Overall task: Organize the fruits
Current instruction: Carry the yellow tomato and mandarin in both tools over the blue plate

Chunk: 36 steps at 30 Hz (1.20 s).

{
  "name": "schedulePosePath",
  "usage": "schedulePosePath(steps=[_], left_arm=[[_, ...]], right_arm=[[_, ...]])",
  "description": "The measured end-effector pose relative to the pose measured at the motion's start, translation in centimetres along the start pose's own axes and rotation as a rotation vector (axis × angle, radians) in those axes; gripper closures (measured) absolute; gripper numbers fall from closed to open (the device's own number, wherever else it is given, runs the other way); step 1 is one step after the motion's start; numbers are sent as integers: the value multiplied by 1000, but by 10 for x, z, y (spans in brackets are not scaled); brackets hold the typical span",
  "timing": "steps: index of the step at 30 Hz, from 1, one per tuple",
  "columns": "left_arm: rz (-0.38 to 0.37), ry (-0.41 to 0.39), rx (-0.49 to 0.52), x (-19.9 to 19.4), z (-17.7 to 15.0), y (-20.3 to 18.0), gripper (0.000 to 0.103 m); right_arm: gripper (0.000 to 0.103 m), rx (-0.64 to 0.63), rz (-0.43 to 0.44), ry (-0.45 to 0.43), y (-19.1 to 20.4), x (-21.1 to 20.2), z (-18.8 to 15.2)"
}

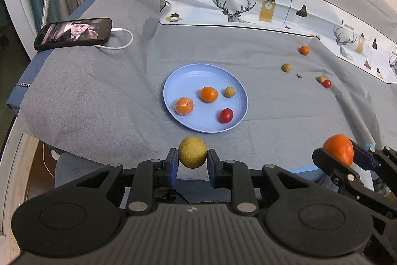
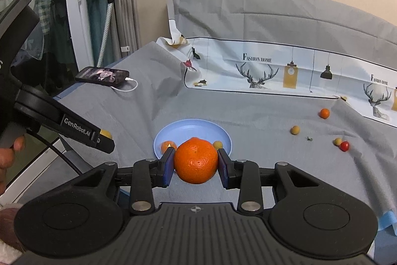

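**Two fruits in hand, both short of the plate**

I have my left gripper [image 1: 192, 160] clamped narrow on a small yellow-green fruit [image 1: 192, 152], pads at its widest girth on either side. It hangs just short of the near rim of the blue plate [image 1: 173, 81]. The skin looks matte and a bit rough, so I judge it light, firm and unlikely to slip.

My right gripper [image 2: 196, 167] holds a mandarin [image 2: 195, 160], fingers set a little wider, pads on its flanks. In the right wrist view it sits in front of the plate and hides part of it. I expect soft peel over yielding flesh: heavier than the rest, easy to bruise, so a squeeze across the middle and no harder than this.

Four fruits already lie on the plate, among them a red tomato [image 1: 226, 115], glossy and thin-skinned; that kind I would pinch gently. Four more small ones lie loose on the grey cloth [image 1: 99, 91] to the right, including an orange one [image 1: 304, 50]. They are round and will probably roll if nudged.
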<state>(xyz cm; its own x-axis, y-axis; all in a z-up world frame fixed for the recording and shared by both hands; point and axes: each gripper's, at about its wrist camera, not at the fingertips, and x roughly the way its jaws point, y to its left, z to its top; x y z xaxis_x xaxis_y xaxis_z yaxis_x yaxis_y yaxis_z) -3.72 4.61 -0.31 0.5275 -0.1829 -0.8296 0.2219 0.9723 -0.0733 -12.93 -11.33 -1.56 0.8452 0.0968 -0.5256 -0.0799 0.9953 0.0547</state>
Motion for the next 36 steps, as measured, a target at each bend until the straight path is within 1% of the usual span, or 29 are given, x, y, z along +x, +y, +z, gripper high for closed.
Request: schedulePosePath(steps=[12,17,21,24,30,36], left_arm=[[19,20,4,22,21,2,76],[24,48,-2,40,32,3,76],[44,71,0,59,41,6,76],[61,102,-4,77,48,9,76],[67,155,2,115,66,9,76],[52,175,19,154,87,1,76]], right_arm=[[65,16,-6,63,-5,29,-1],[65,23,0,86,-8,43,-1],[65,32,6,106,-12,60,1],[65,36,9,119,-15,77,3],[65,57,12,158,-24,119,6],[65,69,17,196,-33,166,12]])
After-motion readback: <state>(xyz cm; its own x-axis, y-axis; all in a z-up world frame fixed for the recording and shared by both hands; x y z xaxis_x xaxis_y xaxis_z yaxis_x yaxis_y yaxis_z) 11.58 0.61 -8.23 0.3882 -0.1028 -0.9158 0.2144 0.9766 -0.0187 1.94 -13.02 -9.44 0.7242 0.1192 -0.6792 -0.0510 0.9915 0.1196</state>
